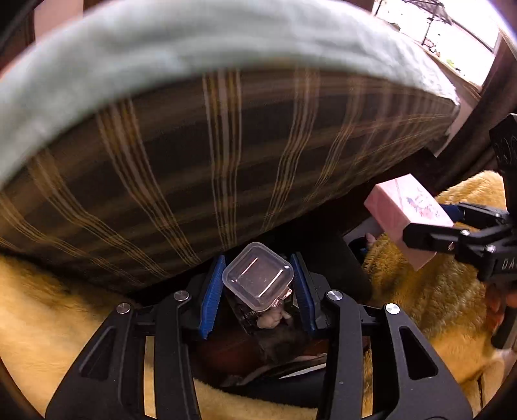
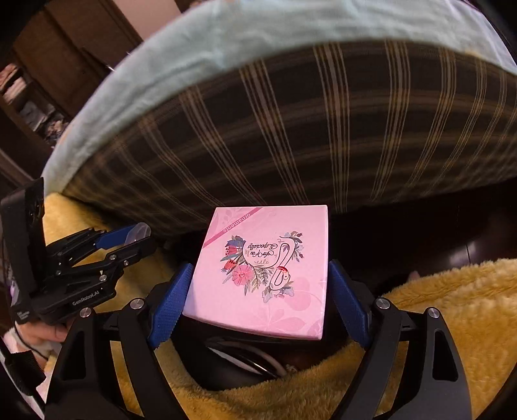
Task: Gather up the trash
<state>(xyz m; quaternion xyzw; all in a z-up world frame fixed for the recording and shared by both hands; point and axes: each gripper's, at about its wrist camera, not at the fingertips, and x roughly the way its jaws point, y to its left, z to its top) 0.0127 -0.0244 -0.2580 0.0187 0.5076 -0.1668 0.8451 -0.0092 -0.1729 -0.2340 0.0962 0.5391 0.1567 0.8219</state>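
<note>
My left gripper [image 1: 258, 284] is shut on a small clear plastic box [image 1: 258, 276], held between its blue pads above a dark gap by the bed. My right gripper [image 2: 258, 274] is shut on a flat pink cardboard box [image 2: 261, 271] with a flower and flamingo print. That pink box also shows in the left wrist view [image 1: 407, 216], to the right of the clear box and slightly higher. The left gripper also shows at the left of the right wrist view [image 2: 129, 239], with the clear box's edge [image 2: 139, 232] between its pads. Both grippers hang close together in front of the mattress.
A dark plaid mattress side [image 1: 226, 155] with a pale green sheet [image 1: 161, 42] on top fills the view ahead. A yellow fluffy blanket [image 2: 452, 316] lies below and around both grippers. Dark round objects [image 2: 239, 365] lie in the gap beneath. A bright window [image 1: 446, 29] is far right.
</note>
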